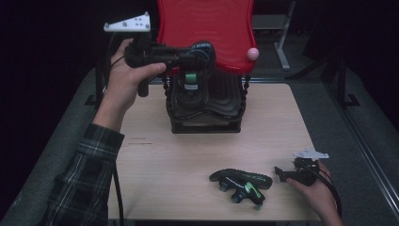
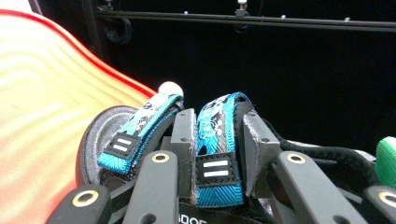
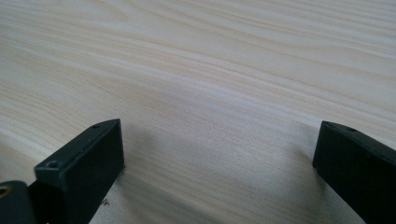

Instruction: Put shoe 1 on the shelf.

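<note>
1. Black and blue marked the item in the left gripper (image 1: 200, 54): a sandal (image 2: 219, 154) with a patterned blue strap, raised just above the basket (image 1: 205, 106)
2. In the left gripper view the jaws stood partly closed, pressing on the blue strap from both sides, so the sandal hung in that grip
3. A second blue strap (image 2: 137, 130) on the same sandal lay just outside the left-hand jaw in that view, free of the pads
4. The basket, black with a red lid (image 1: 204, 30) swung up behind it, stood at the far middle of the table (image 1: 155, 155); dark footwear with a green tab (image 1: 190, 77) sat inside it, directly under the held sandal
5. A pink knob (image 1: 252, 53) showed at the right edge of the lid
6. The left hand (image 1: 123, 77) gripped its tool from the basket's left side
7. Nearer the person than the basket, well apart from it, a second sandal (image 1: 241, 181) with green trim lay on the table
8. The right gripper (image 1: 278, 172) rested on the wood just right of that sandal, far from the basket; its jaws stood wide apart with bare wood between them, grasping nothing
</note>
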Available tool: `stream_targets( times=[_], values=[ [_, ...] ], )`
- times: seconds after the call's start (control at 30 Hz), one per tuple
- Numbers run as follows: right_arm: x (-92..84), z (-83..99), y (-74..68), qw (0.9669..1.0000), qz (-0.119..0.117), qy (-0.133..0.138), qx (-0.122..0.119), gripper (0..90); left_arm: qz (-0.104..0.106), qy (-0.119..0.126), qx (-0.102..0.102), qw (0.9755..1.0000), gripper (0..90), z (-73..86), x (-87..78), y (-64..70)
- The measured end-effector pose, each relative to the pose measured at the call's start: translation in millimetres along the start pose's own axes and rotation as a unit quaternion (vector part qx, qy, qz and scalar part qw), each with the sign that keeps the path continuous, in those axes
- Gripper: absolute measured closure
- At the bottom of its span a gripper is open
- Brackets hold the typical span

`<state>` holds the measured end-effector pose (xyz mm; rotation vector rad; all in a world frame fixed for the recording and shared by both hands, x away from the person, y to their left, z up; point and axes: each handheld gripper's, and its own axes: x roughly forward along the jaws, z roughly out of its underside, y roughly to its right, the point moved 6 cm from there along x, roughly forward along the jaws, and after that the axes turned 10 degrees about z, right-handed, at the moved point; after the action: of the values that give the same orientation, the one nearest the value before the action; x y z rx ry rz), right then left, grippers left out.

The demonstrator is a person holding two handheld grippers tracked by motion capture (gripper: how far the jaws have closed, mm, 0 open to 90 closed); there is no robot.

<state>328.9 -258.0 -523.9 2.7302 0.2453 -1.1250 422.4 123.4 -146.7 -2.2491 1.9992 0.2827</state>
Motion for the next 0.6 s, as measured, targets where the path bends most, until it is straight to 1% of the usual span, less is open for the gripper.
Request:
stream_targets(
  times=[0.1, 0.23, 0.33, 0.5, 0.6],
  values=[
    [0.0, 0.0, 0.0, 1.0, 0.0, 0.0, 0.0, 1.4, -0.01, -0.004, 0.005, 0.9999, 68.9, -15.0, 2.4, -14.2],
    [0.0, 0.0, -0.1, 1.0, 0.0, 0.0, 0.0, 1.4, -0.022, -0.004, 0.011, 0.9997, 68.9, -30.3, 5.6, -31.3],
    [0.0, 0.0, -0.1, 1.0, 0.0, 0.0, 0.0, 1.4, -0.031, -0.002, 0.011, 0.9995, 69.0, -38.8, 7.4, -45.8],
    [0.0, 0.0, -0.2, 1.0, -0.001, 0.001, -0.002, 1.4, -0.055, -0.016, 0.014, 0.9983, 69.0, -50.2, 10.6, -75.2],
    [-0.1, 0.1, -0.3, 1.0, -0.001, 0.0, -0.002, 1.4, -0.062, -0.018, 0.012, 0.9978, 69.0, -54.5, 10.9, -90.1]
  ],
)
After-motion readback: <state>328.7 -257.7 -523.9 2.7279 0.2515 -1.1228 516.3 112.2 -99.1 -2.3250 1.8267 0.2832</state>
